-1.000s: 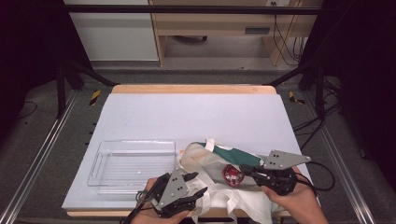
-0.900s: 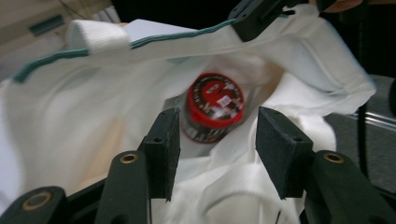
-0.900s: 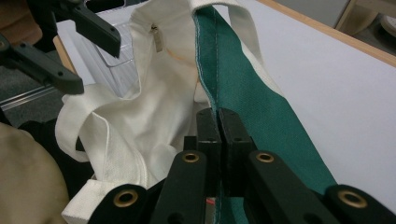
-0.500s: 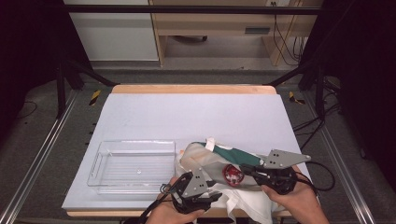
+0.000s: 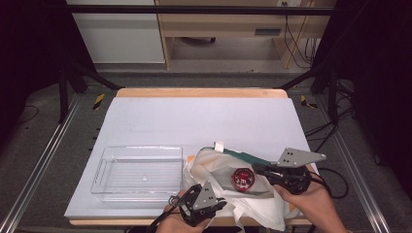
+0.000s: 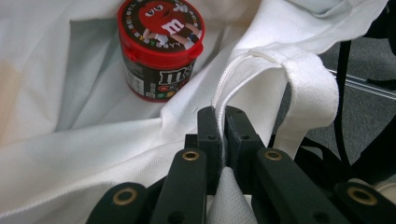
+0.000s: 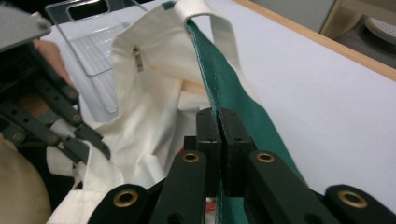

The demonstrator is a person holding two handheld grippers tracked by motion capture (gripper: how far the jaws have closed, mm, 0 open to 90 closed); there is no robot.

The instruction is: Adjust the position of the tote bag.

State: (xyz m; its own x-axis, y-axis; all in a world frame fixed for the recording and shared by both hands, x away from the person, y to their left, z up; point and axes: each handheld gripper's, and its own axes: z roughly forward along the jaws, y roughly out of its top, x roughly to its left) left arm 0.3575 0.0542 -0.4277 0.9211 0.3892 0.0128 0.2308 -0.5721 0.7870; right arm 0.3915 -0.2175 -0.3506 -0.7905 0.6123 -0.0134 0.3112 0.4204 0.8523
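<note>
Evidently the job here is to spread the mouth of the white tote bag [image 5: 228, 194], which lies crumpled at the near right of the grey table [image 5: 194, 121], just right of the clear plastic tray [image 5: 141, 172], so that the red candy tub [image 5: 242, 178] resting inside can be got at. The left gripper [image 5: 206, 206], at the near edge, has just been closing, and in the left gripper view its jaws are pressed together on the bag's white rim [image 6: 224, 105] right beside a handle strap [image 6: 310, 100], cloth pinched between the pads. The right gripper [image 5: 260, 170], further right and a little farther back, is clenched on the bag's green-trimmed edge [image 7: 229, 88], as the right gripper view shows. To do this well, I would judge both grips should bite a good fold of fabric rather than the very hem, since thin cloth can slip out under pull. The two hands ought to draw apart and lift slightly together, evenly, so the opening widens without dragging the whole bag along the table or tipping the tub, which stands upright in a hollow of the cloth. A gentle, steady spread looks safer than a jerk.
</note>
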